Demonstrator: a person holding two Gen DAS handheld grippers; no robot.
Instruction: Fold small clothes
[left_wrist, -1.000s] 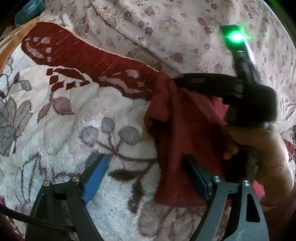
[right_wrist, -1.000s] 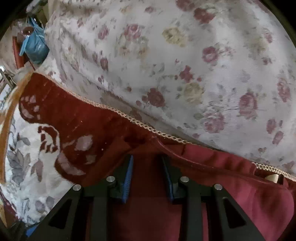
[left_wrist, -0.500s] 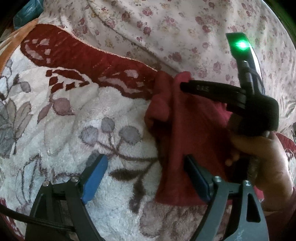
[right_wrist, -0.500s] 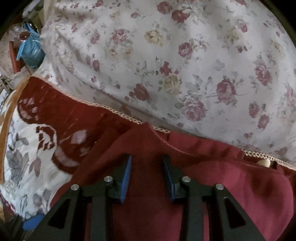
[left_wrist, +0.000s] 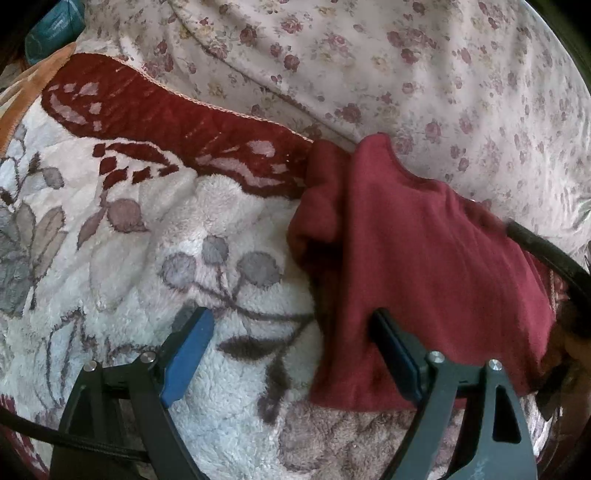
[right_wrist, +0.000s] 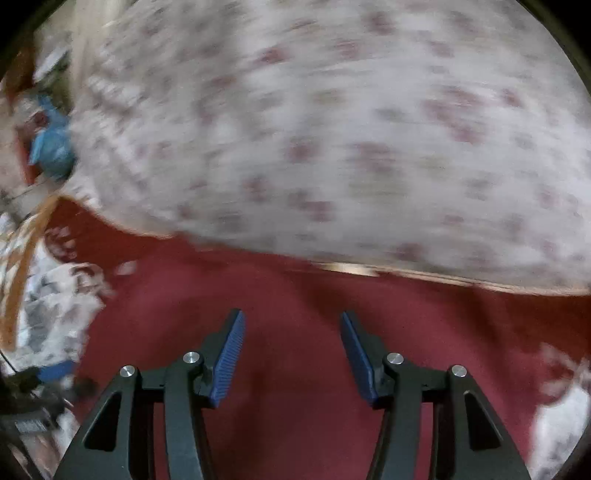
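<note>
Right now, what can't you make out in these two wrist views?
- Right wrist view: motion blur smears the floral sheet and hides the maroon garment's folds.
- Left wrist view: the picture edge cuts off the right gripper.
- Left wrist view: the garment's far-right part lies behind the left gripper's finger.

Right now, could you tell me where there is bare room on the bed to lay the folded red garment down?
The widest free patch is the white fleece blanket, bordered by its dark red band above and the red garment on the right. The floral sheet beyond lies bare too. It is crowded at the lower right, around the left gripper.
</note>
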